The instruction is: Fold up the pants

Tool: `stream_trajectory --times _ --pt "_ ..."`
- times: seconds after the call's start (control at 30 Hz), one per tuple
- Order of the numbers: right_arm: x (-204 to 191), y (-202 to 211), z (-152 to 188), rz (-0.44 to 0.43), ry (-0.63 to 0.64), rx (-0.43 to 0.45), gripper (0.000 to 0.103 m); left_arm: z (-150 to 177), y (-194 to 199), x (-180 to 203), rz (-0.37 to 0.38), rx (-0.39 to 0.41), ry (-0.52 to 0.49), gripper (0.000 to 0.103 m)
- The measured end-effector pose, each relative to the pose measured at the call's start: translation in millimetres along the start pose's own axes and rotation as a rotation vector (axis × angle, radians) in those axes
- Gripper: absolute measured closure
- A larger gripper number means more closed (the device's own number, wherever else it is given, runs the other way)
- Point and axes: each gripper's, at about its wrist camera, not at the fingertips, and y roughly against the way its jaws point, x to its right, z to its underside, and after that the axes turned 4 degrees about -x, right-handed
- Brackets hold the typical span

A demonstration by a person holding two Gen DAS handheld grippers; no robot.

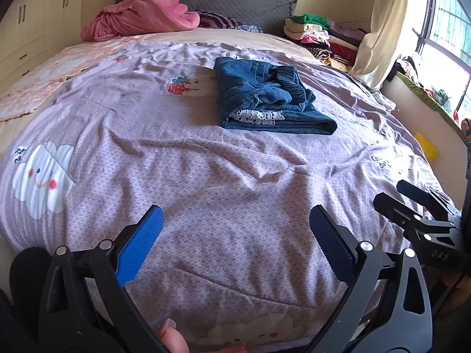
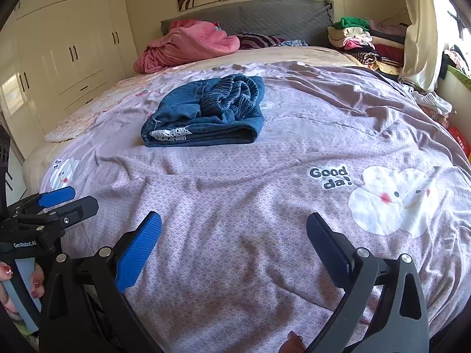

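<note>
Folded pants (image 1: 266, 97) lie on the bed (image 1: 206, 176), lace trim partly tucked under denim. Left gripper (image 1: 235, 241) and right gripper (image 2: 234, 244): jaws wide, empty, bases cut off by frame

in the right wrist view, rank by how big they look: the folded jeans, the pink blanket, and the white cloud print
1. White cloud print, though it lies nearest the camera.
2 and 3. Folded jeans and pink blanket look too alike to rank.

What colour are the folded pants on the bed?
The pants are blue denim with a white lace trim, best seen in the right wrist view.
</note>
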Motion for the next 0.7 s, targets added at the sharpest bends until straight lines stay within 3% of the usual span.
stream_trajectory --times 0.7 --pt "1.7 -1.4 0.4 0.006 0.002 0.0 0.005 -1.7 0.3 -1.8 -0.012 -0.009 0.007 0.01"
